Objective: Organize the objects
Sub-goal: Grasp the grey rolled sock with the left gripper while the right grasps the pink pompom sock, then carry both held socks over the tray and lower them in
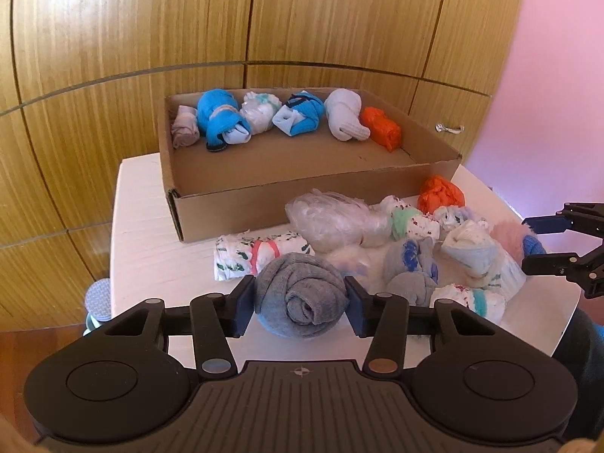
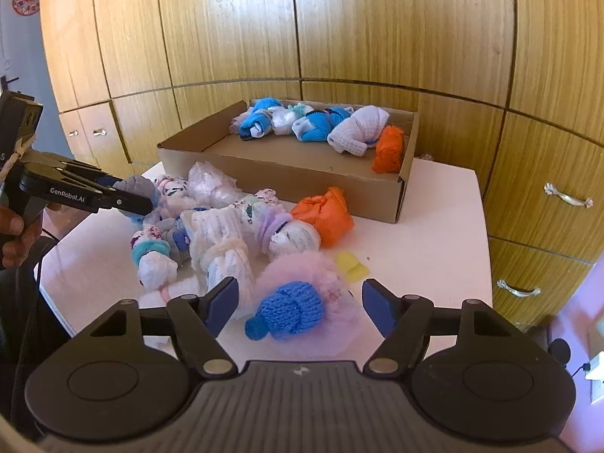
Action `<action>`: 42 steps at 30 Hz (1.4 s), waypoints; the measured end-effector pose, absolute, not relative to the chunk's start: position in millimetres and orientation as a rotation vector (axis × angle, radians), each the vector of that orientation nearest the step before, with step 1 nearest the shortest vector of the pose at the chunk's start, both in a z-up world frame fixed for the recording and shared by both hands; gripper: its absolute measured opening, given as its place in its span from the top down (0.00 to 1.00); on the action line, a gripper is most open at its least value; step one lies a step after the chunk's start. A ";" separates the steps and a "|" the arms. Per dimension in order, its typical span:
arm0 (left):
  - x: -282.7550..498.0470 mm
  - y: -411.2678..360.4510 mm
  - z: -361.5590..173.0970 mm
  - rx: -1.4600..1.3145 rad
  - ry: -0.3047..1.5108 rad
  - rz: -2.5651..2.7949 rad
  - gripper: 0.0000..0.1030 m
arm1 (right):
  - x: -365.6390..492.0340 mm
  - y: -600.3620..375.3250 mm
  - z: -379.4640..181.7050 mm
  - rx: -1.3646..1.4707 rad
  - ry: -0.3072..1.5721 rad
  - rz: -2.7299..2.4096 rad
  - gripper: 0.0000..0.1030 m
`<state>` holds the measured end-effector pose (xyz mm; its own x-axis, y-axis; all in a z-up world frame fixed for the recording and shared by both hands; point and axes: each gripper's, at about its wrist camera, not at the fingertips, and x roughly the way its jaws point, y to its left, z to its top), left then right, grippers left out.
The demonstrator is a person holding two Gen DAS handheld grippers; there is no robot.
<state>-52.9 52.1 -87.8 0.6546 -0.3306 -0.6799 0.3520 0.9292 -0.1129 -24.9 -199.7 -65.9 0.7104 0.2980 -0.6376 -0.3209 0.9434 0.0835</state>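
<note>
Cabinets (image 2: 377,30): wooden, behind everything, metal handles at right.
Table (image 1: 143,234): white, carries box and loose pile of rolled socks.
Box (image 1: 264,196): open cardboard, at far side of table; one row of six rolls along its back wall, front half bare.
Row in box: pale grey roll (image 1: 185,130) at left, then blue roll (image 1: 221,117), clear bag roll (image 1: 260,113), blue-white roll (image 1: 300,113), white roll (image 1: 345,117), orange roll (image 1: 381,128) at right end.
Pile: on table just in front of box; clear bag (image 1: 332,222), second orange roll (image 2: 324,215), several white patterned rolls, pink fluffy roll (image 2: 302,294) nearest right gripper.
Left gripper (image 1: 300,302): low over near table edge, pads pressed on both sides of grey sock roll (image 1: 300,300), gripping it at left end of pile; a hand (image 2: 19,234) on its handle in right wrist view.
Right gripper (image 2: 300,305): fingers apart, straddling pink fluffy roll with blue knit cap (image 2: 290,309); pads clear of it on both sides, holding nothing.
Yellow scrap (image 2: 353,266): on table just right of pink roll.
</note>
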 end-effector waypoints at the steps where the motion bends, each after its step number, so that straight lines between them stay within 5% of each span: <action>1: -53.3 53.1 -87.2 0.027 0.766 -0.387 0.46 | -25.6 -199.9 -65.2 -0.034 0.698 0.346 0.34; 12: -55.2 54.5 -90.2 0.056 0.770 -0.382 0.46 | -23.8 -201.9 -74.6 -0.068 0.730 0.336 0.35; 20: -56.8 53.2 -89.0 0.064 0.776 -0.383 0.46 | -15.2 -204.0 -84.4 -0.076 0.737 0.316 0.63; 42: -46.0 49.7 -44.4 0.068 0.732 -0.391 0.46 | -18.3 -215.2 -29.5 -0.026 0.612 0.306 0.65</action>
